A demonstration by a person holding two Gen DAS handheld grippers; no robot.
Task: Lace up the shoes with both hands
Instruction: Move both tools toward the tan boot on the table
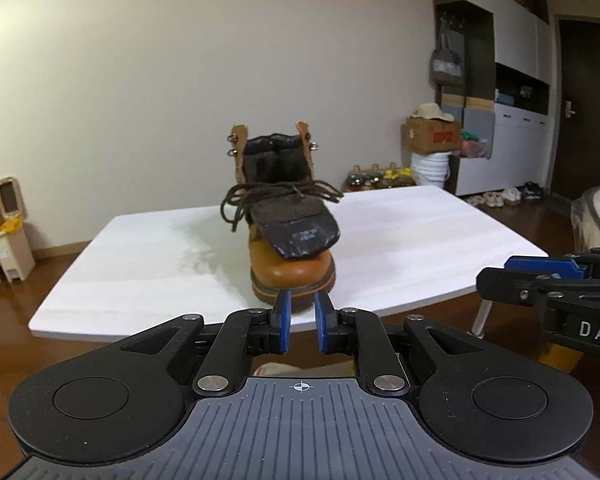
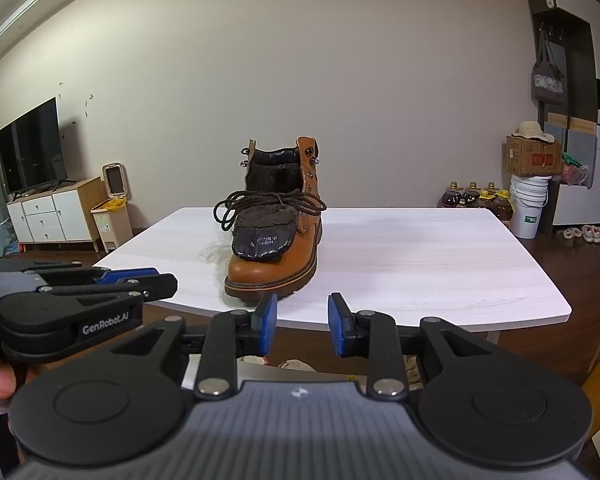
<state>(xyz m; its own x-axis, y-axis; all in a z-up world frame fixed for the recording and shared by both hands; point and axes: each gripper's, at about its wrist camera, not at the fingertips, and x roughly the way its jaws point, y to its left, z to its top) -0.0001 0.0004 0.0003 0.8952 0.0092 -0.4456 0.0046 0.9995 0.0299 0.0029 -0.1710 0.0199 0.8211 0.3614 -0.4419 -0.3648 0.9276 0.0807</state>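
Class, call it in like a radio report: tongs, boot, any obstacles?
Left tongs open, empty, short of the boot. Right tongs open, empty. Laces loose over the folded-out tongue. Nothing else on the table.

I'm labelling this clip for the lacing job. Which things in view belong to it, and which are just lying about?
For the job:
boot
laces
tongue
left tool
right tool
table

Lying about:
bin
television
cardboard box
white bucket
bottles
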